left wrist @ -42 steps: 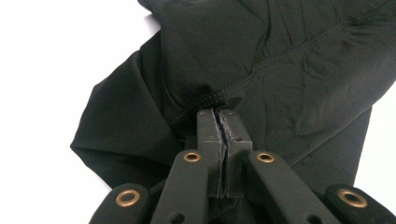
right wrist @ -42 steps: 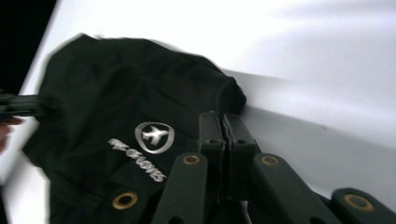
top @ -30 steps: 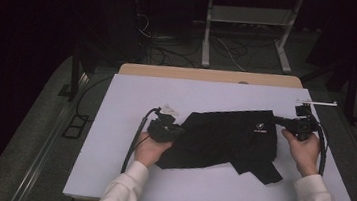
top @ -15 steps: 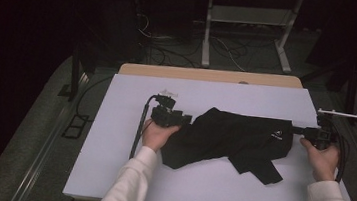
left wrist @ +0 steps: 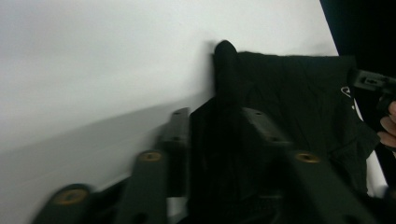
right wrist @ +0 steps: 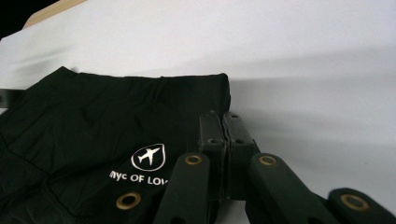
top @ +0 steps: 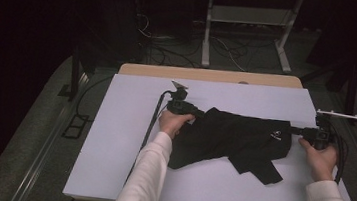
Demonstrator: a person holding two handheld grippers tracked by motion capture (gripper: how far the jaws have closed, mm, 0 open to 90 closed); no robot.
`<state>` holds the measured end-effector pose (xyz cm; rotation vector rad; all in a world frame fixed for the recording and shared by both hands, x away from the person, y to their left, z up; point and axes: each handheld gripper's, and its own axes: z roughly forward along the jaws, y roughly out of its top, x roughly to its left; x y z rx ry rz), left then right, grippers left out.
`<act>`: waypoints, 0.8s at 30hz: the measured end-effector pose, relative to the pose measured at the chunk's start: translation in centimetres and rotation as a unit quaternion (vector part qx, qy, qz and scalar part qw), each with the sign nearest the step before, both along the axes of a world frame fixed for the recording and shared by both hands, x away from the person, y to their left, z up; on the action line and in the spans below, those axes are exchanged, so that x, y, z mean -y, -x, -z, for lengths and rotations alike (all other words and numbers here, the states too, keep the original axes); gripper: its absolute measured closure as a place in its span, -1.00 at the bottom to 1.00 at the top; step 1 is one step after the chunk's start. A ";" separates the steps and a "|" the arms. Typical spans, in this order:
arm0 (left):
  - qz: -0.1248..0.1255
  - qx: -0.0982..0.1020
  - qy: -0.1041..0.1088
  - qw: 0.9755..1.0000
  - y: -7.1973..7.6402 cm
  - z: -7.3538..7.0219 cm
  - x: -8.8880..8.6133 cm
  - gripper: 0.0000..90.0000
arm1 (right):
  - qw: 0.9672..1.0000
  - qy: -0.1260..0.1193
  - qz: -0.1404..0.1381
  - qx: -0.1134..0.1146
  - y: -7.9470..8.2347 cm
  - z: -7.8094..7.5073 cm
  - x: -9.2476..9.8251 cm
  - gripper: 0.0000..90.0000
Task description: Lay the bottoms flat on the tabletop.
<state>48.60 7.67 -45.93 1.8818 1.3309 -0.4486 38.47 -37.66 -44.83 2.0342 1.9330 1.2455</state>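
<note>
A black garment (top: 243, 137) with a small white logo (top: 276, 136) lies spread across the white table (top: 127, 140). My left gripper (top: 198, 112) is at its far left corner. In the left gripper view the jaws have just been closing, and a thick fold of the black garment (left wrist: 299, 93) is pinched in the left gripper (left wrist: 217, 123). My right gripper (top: 296, 129) holds the garment's right edge. The right gripper view has the right gripper (right wrist: 224, 130) shut with its pads together on the hem of the garment (right wrist: 116, 116), beside the logo (right wrist: 148, 157).
A wooden board (top: 209, 76) edges the table's far side. Behind it, a white metal frame (top: 244, 27) and loose cables (top: 167, 49) are on the dark floor. The left gripper's cable (top: 151, 123) trails down the table's left part.
Both hands have moved apart, the left one outward and away from me, the right one to the right. The garment is now drawn out wider and flatter between them.
</note>
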 end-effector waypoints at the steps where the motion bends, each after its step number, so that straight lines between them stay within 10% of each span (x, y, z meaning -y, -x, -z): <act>1: 0.008 -0.014 0.011 1.000 -0.1 0.3 0.2 0.57 | 1.000 -0.001 0.000 0.000 0.0 0.0 -0.1 0.93; 6: 0.007 -0.004 0.003 1.000 -0.1 0.5 0.5 0.90 | 1.000 -0.008 -0.001 0.007 0.0 -0.2 -0.1 0.93; 11: -0.010 0.064 -0.020 0.998 0.1 -1.7 -0.5 0.96 | 0.999 -0.024 -0.007 0.020 0.0 -0.4 -0.1 0.93; 18: -0.020 0.135 -0.067 0.988 0.8 -4.9 -2.9 0.96 | 0.997 -0.044 -0.034 0.047 -0.8 -1.3 -1.9 0.93; 24: -0.045 0.197 -0.067 0.977 1.6 -7.3 -5.2 0.96 | 0.994 -0.052 -0.069 0.066 -3.1 -2.5 -4.3 0.93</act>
